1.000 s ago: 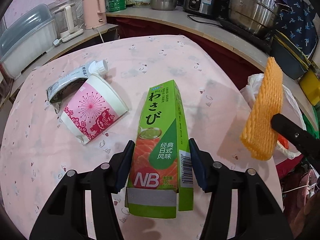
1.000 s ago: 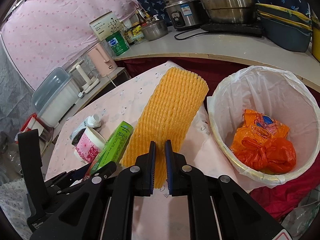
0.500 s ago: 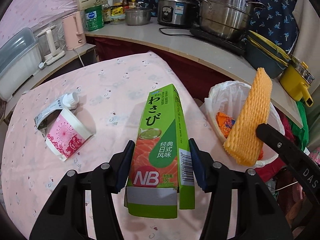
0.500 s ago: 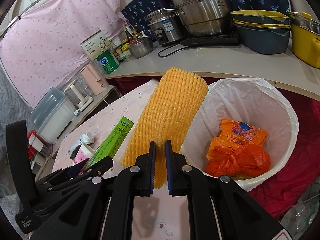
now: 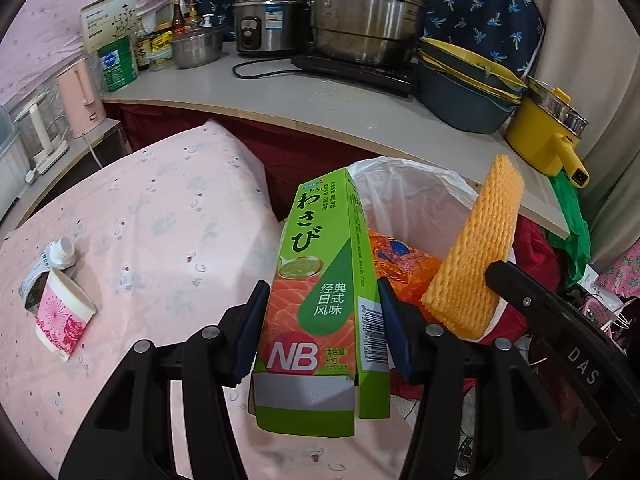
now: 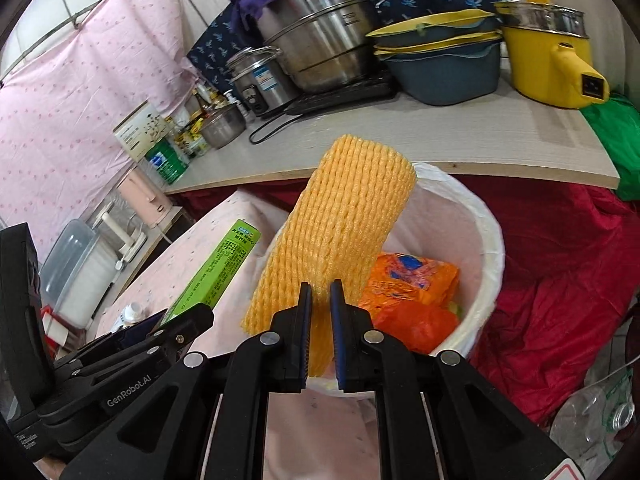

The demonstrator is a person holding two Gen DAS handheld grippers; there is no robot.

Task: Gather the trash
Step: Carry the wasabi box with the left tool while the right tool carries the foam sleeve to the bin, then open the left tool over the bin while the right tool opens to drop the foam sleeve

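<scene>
Above the lined trash bin (image 6: pixel 486 240), the right tongs (image 6: pixel 320 300) clamp an orange foam fruit net (image 6: pixel 344 216). Just beside, the left tongs (image 5: pixel 320 304) grip a green wasabi box (image 5: pixel 320 280).

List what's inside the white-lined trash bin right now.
Inside the bin: a crumpled orange snack wrapper and an orange plastic bag. The yellow foam net, clamped in the right gripper, covers the bin's left interior; anything beneath stays hidden.
</scene>
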